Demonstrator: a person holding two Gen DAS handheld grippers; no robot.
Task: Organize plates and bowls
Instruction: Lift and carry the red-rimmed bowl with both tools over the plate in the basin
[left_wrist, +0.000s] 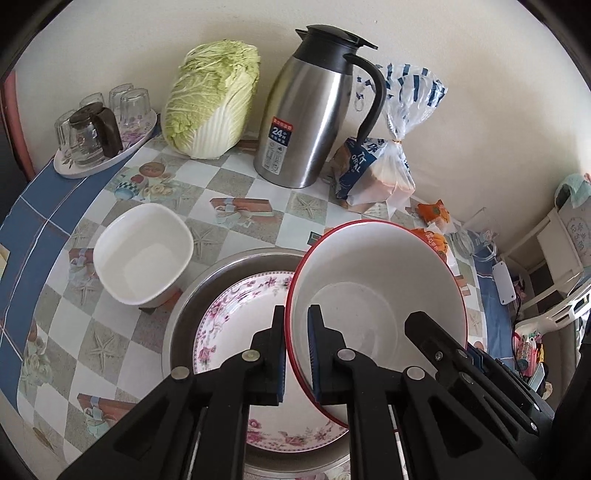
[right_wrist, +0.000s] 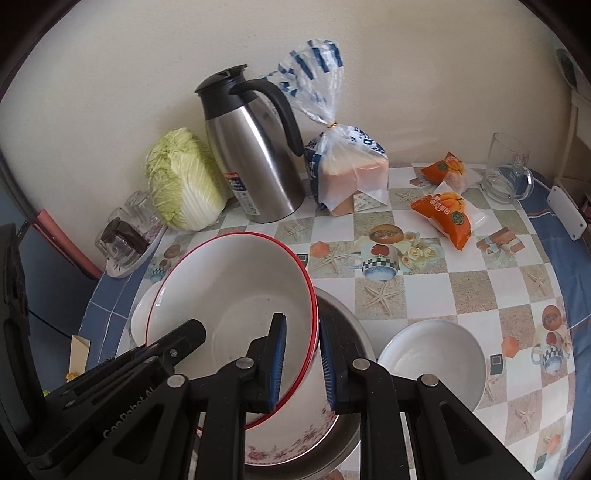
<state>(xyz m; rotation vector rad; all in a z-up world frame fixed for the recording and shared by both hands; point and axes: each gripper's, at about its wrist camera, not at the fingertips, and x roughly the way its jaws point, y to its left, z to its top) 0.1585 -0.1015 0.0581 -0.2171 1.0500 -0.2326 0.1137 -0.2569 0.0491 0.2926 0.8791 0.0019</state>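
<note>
A white bowl with a red rim is held tilted above a floral plate that lies in a steel basin. My left gripper is shut on the bowl's left rim. My right gripper straddles the bowl's right rim, jaws close on it. The right gripper's fingers also show in the left wrist view. A white square bowl stands left of the basin. A small white bowl sits right of the basin.
At the back stand a napa cabbage, a steel thermos jug and bagged bread. A tray of upturned glasses is at the far left. Orange snack packets and a glass mug lie at the right.
</note>
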